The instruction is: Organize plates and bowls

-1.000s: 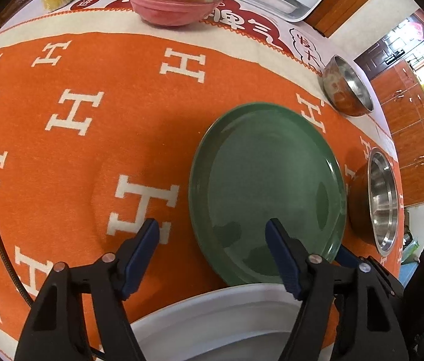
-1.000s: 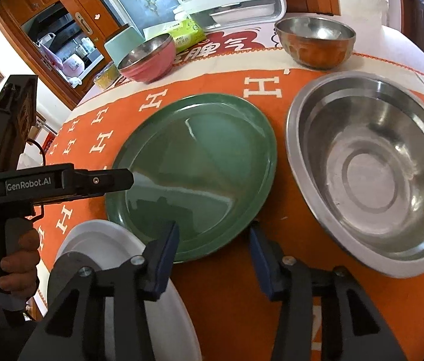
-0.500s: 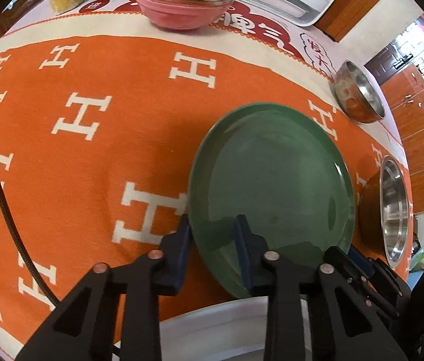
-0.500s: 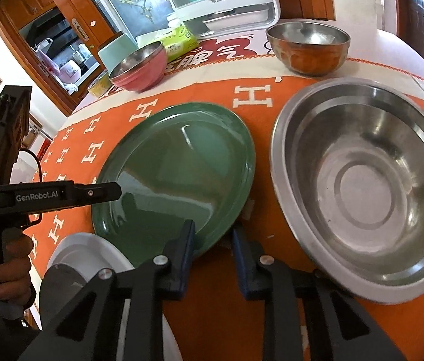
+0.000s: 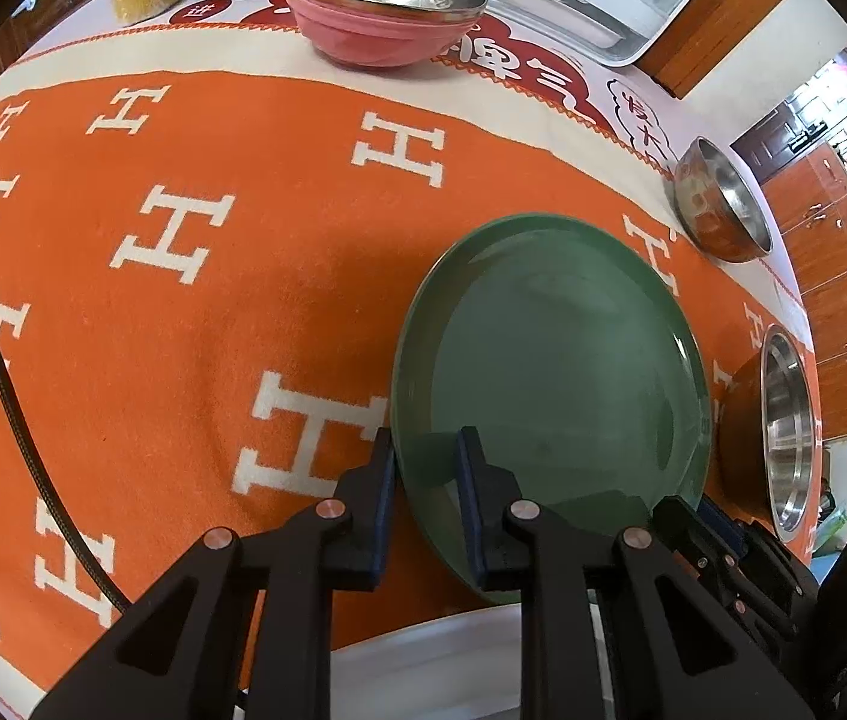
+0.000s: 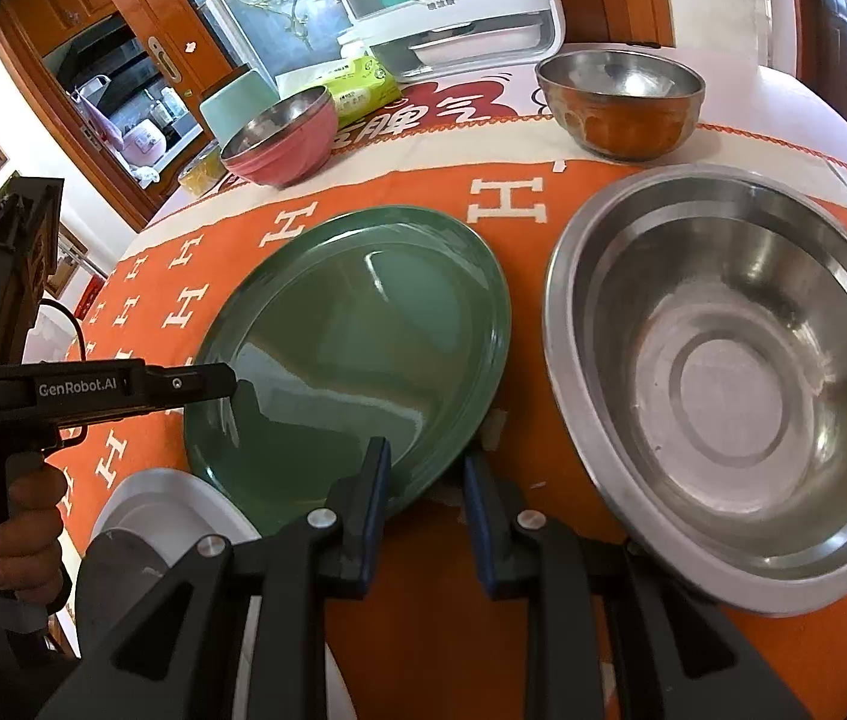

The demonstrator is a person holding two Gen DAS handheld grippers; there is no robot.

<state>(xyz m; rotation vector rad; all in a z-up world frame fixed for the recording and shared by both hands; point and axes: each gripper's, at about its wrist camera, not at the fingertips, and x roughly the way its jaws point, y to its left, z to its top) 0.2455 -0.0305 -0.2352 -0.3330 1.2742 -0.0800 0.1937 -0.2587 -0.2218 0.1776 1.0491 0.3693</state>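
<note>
- Jaws of the left gripper [image 5: 426,501] — spread to either side of the near-left rim a second ago — have closed onto the rim of the green plate [image 5: 549,372], one pad under the edge and one on the glazed face.
- Jaws of the right gripper [image 6: 426,501] have likewise narrowed and now pinch the near-right rim of the same plate [image 6: 357,348]; their closing had all but finished half a second ago.
- Neither hand has shifted during the closing; only the jaws moved.
- The green plate lies on the orange cloth [image 5: 183,312] covering the bench, between the white plate [image 6: 153,510] at the near edge and the large steel basin [image 6: 735,384] on its right; its near rim looks slightly raised in the right wrist view, and overlaps the white plate's edge.
- A pink bowl [image 5: 384,18] and a small steel bowl [image 5: 723,210] stand well apart at the far side.
- Reading: the two-handed grasp appears complete, so the plate seems ready to lift — probably onto the white plate, though that destination is only a guess.
- Caution: glazed rims are slippery; uneven lifting could tilt the plate out of one grip.
</note>
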